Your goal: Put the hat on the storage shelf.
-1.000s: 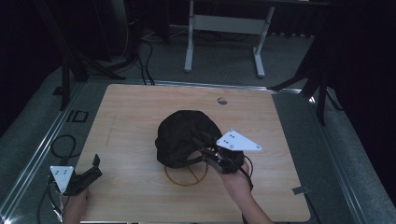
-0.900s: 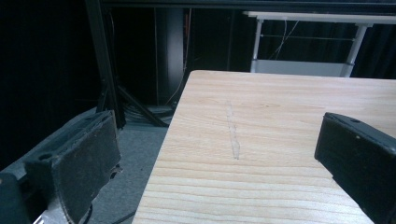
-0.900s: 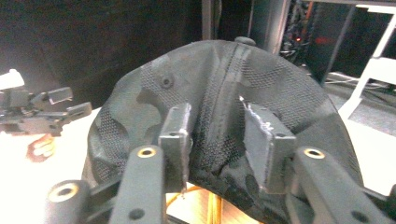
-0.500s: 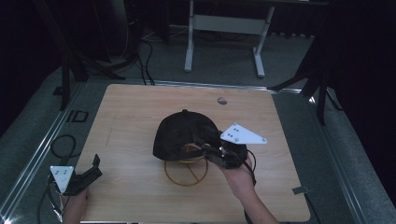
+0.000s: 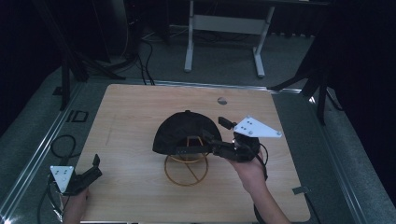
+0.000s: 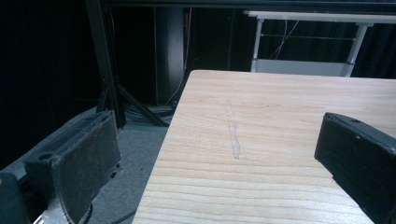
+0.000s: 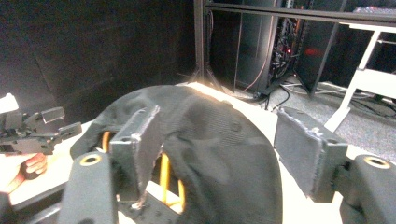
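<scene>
The black cap (image 5: 184,130) sits on a yellow wire stand (image 5: 186,169) in the middle of the table (image 5: 130,107). The right gripper (image 5: 194,150) reaches in from the cap's right side. In the right gripper view its jaws stand spread, one slipped under the cap's rear edge beside the wire, the other out past the crown, so the cloth is between them but not pinched.

The left gripper (image 5: 95,167) rests well off to the cap's left, near the table's front corner, jaws wide apart with nothing between them.

The main risk, as I judge it: the inner jaw is close to the wire, so closing could catch wire with cloth, and any pull would then drag or tip the light stand. A thin grab on the edge alone could let the cap slip off and sag.

A small dark disc (image 5: 222,100) lies beyond the cap, near the table's far edge, well clear. Nothing else crowds the cap; only the stand itself is in the way
</scene>
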`<state>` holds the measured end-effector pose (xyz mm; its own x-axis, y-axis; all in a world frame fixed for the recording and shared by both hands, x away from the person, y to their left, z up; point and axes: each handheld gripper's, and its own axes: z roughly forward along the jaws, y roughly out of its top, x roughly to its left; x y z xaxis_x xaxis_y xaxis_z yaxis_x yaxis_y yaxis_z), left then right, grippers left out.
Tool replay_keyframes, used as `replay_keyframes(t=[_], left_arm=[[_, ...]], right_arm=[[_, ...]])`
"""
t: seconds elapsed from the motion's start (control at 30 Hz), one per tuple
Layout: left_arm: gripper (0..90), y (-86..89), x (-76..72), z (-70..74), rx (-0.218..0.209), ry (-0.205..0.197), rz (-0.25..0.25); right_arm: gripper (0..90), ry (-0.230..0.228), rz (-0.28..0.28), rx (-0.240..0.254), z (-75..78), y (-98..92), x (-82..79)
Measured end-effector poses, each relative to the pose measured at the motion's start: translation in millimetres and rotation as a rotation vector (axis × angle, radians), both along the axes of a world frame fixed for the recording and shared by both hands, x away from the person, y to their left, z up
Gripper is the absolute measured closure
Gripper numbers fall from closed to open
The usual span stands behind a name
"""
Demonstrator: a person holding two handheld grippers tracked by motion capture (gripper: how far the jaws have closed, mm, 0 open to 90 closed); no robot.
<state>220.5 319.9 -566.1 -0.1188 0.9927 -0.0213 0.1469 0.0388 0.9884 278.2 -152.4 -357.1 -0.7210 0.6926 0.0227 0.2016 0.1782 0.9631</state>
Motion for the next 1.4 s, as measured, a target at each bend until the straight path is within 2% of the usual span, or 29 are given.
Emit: replay_keyframes(t=[0.03, 0.1, 0.2, 0.27, 0.6, 0.9, 1.23, 1.4], left_arm=[[0.5, 0.0, 0.0, 0.0, 0.001, 0.000, 0.000], [0.5, 0.0, -0.1, 0.0, 0.001, -0.001, 0.000], [0.5, 0.0, 0.0, -0.1, 0.001, -0.002, 0.001], [0.5, -0.1, 0.0, -0.1, 0.000, -0.002, 0.001], [0.5, 0.1, -0.1, -0.1, -0.002, -0.003, 0.001], [0.5, 0.2, 0.1, 0.0, -0.002, -0.001, 0.001], [0.5, 0.0, 0.0, -0.1, -0.001, -0.002, 0.001], [0.5, 0.0, -0.1, -0.1, -0.001, -0.003, 0.001]], right_arm=[[28.2, 0.004, -0.005, 0.002, -0.2, -2.5, 1.6], [20.2, 0.014, 0.002, -0.005, -1.8, -7.6, 4.7], [16.2, 0.020, -0.007, -0.006, -5.2, -16.7, 8.7], [15.5, 0.025, -0.012, 0.001, -7.9, -23.2, 11.1], [13.5, 0.014, -0.097, -0.050, -27.0, -55.7, 20.8], [13.4, 0.018, -0.169, -0.065, -55.5, -88.6, 29.0], [13.4, 0.049, -0.252, -0.060, -93.9, -120.7, 34.2], [13.4, 0.056, -0.296, -0.094, -117.1, -136.1, 35.5]])
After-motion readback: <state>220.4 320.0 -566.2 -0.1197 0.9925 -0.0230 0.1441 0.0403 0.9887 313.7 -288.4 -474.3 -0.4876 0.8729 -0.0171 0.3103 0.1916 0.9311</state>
